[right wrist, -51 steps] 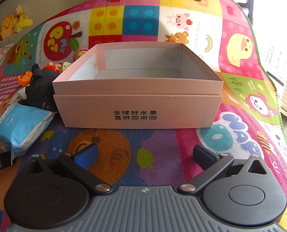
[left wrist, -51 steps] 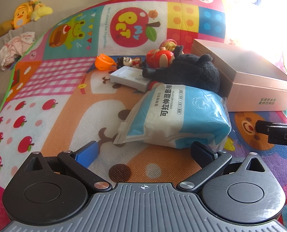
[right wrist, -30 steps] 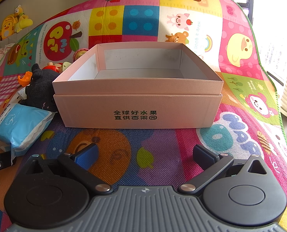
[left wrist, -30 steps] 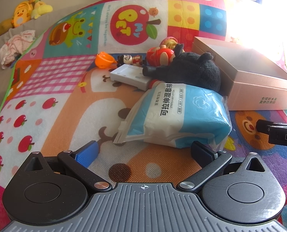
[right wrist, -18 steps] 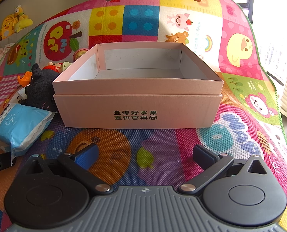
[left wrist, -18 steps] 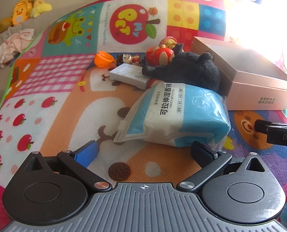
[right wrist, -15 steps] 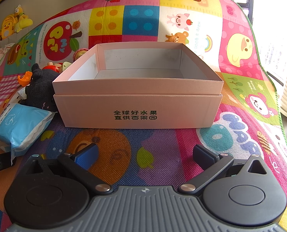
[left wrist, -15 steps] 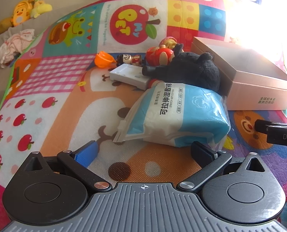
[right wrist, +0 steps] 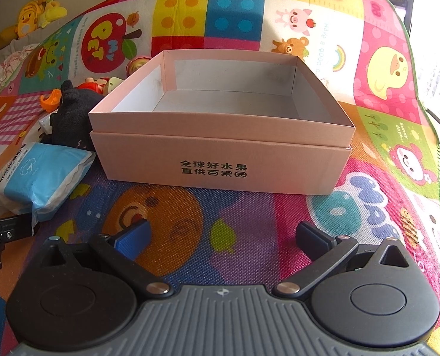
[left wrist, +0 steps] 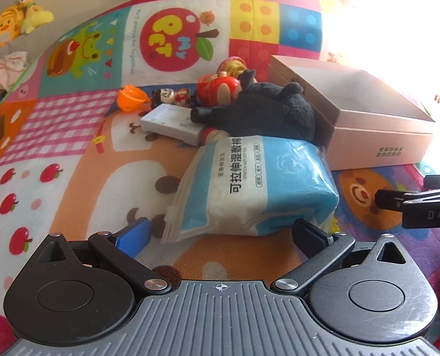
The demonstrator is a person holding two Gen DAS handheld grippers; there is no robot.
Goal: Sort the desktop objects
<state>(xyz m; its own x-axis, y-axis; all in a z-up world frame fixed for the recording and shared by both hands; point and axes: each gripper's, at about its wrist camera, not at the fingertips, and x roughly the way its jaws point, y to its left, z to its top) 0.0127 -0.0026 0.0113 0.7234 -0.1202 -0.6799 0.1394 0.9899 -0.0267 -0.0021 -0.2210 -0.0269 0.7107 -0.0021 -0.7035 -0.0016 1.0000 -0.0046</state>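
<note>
A blue and white wet-wipe pack [left wrist: 255,184] lies on the play mat right in front of my left gripper [left wrist: 223,234], which is open with its fingers flanking the pack's near edge. Behind the pack rests a black plush toy [left wrist: 267,109], then a white flat box [left wrist: 172,124], red toy figures [left wrist: 217,89] and an orange toy [left wrist: 129,98]. An empty pink cardboard box [right wrist: 220,160] stands ahead of my right gripper [right wrist: 223,235], open over bare mat. The pack [right wrist: 39,175] and plush [right wrist: 71,109] show at the left of the right wrist view.
The colourful play mat [right wrist: 392,68] stretches beyond and right of the pink box. Yellow plush toys [left wrist: 12,26] and crumpled cloth [left wrist: 3,71] sit on a grey surface at the far left. The other gripper's finger [left wrist: 412,201] juts in from the right in the left wrist view.
My left gripper has edged slightly closer to the wet-wipe pack. The right gripper has stayed where it was.
</note>
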